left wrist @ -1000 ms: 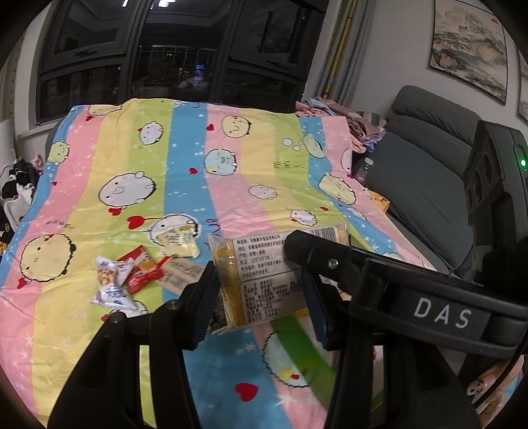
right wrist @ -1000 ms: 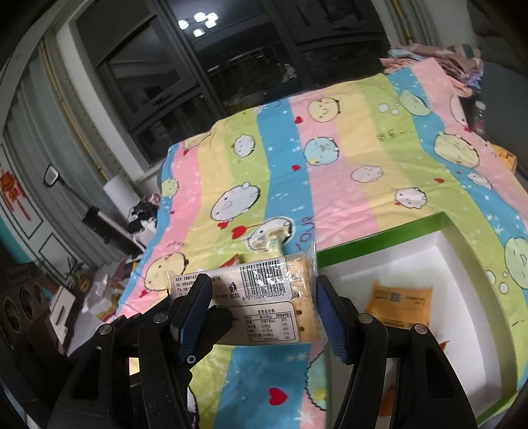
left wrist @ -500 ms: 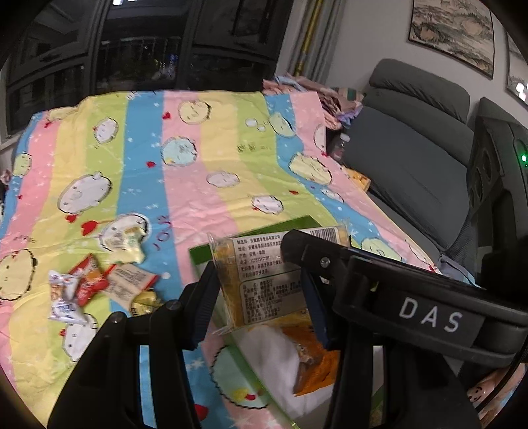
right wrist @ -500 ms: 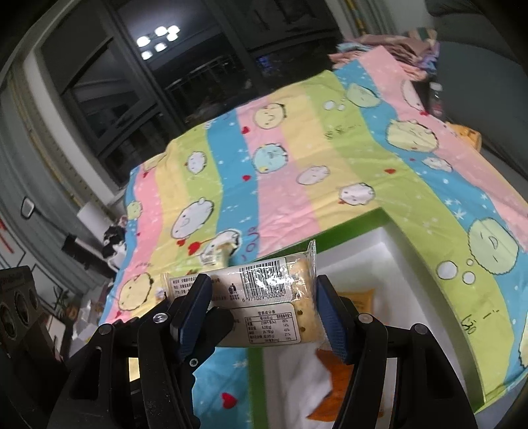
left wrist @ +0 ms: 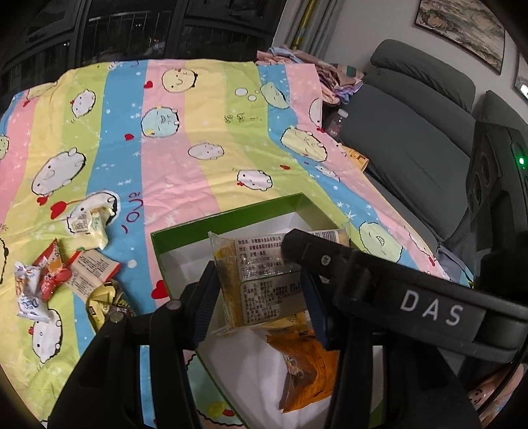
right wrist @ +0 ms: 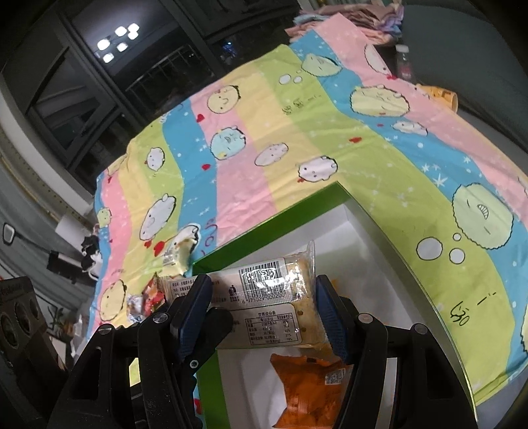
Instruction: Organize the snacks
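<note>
My left gripper [left wrist: 260, 303] is shut on a clear packet of yellow cake [left wrist: 264, 283] with a white label, held above the green box [left wrist: 224, 219] with a white inside. An orange snack bag [left wrist: 307, 369] lies in that box. My right gripper [right wrist: 260, 313] is shut on a pale biscuit packet [right wrist: 264, 297] with a barcode, also over the green box [right wrist: 264, 224], above the orange bag [right wrist: 310, 389]. Loose snacks [left wrist: 66, 274] lie on the striped cloth left of the box.
A striped cartoon bedsheet [left wrist: 165, 132] covers the surface. A grey sofa [left wrist: 412, 138] runs along the right edge, with a pile of clothes [left wrist: 330, 76] and a bottle [left wrist: 336, 122] at its far end. Dark windows [left wrist: 132, 29] stand behind.
Both grippers have swung right and dropped with their packets, from over the open cloth and box edge to above the box. The box now fills the lower view.
</note>
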